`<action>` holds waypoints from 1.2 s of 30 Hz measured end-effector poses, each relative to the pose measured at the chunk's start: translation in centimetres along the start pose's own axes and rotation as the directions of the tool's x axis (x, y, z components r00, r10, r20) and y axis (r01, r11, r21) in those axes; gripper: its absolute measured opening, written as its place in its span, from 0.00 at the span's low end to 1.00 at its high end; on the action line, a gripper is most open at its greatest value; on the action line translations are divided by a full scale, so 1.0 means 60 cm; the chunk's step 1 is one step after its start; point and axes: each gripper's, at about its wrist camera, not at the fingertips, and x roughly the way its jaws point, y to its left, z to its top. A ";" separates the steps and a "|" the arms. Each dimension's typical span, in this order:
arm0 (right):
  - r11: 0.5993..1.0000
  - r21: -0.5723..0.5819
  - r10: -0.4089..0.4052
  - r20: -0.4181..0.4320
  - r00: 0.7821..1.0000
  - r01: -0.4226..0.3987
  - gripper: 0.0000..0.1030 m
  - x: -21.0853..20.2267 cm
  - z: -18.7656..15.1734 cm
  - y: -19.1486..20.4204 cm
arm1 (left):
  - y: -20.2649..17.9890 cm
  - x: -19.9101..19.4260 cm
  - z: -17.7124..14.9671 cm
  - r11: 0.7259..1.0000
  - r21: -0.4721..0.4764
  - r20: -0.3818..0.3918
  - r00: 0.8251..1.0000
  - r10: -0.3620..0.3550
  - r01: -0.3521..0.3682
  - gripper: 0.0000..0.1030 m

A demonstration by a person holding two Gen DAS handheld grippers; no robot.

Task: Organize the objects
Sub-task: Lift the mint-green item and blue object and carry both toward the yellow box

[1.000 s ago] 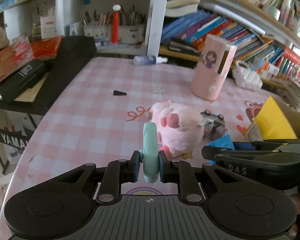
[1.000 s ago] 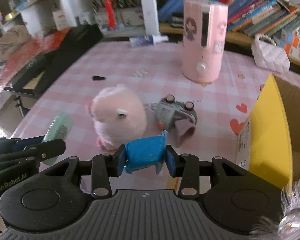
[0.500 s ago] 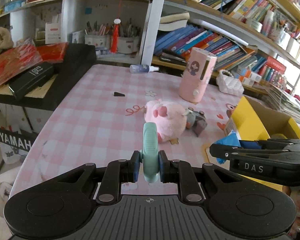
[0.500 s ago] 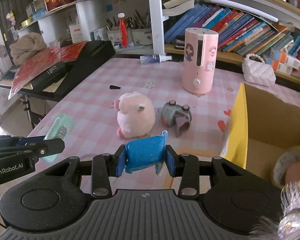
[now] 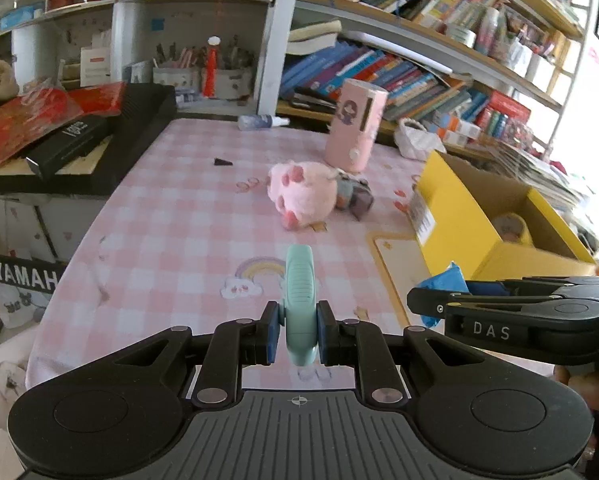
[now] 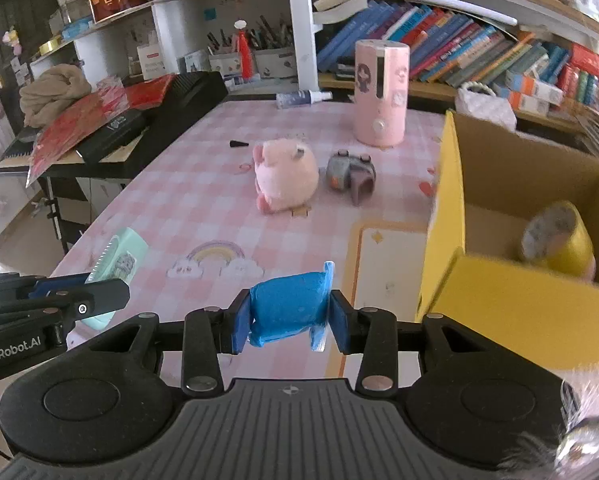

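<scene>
My left gripper is shut on a mint-green comb, held on edge above the near end of the pink checked table. My right gripper is shut on a blue soft packet. Each gripper shows in the other's view: the right one with the blue packet, the left one with the comb. A yellow cardboard box stands open at the right with a yellow tape roll inside. A pink plush pig and a grey toy lie mid-table.
A tall pink canister and a small spray bottle stand at the table's far end. A black keyboard case with red packets borders the left edge. Bookshelves fill the back. A white quilted bag sits behind the box.
Both grippers have drawn back from the plush pig toward the table's near end and risen a little, each keeping its object. The yellow box and its tape roll have come into fuller view.
</scene>
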 end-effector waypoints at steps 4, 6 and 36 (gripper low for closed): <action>0.999 0.033 -0.019 -0.009 1.000 0.020 0.37 -0.023 -0.032 0.005 | -0.009 -0.018 -0.023 0.999 0.025 -0.016 1.000 -0.023 0.024 0.17; 0.998 0.051 -0.027 -0.013 1.000 0.028 0.37 -0.034 -0.049 0.005 | -0.014 -0.027 -0.034 0.999 0.038 -0.021 0.999 -0.035 0.036 0.17; 0.889 0.355 -0.297 -0.032 0.954 0.288 0.37 -0.182 -0.188 -0.102 | -0.180 -0.024 -0.070 0.896 0.293 -0.121 0.942 -0.312 0.335 0.17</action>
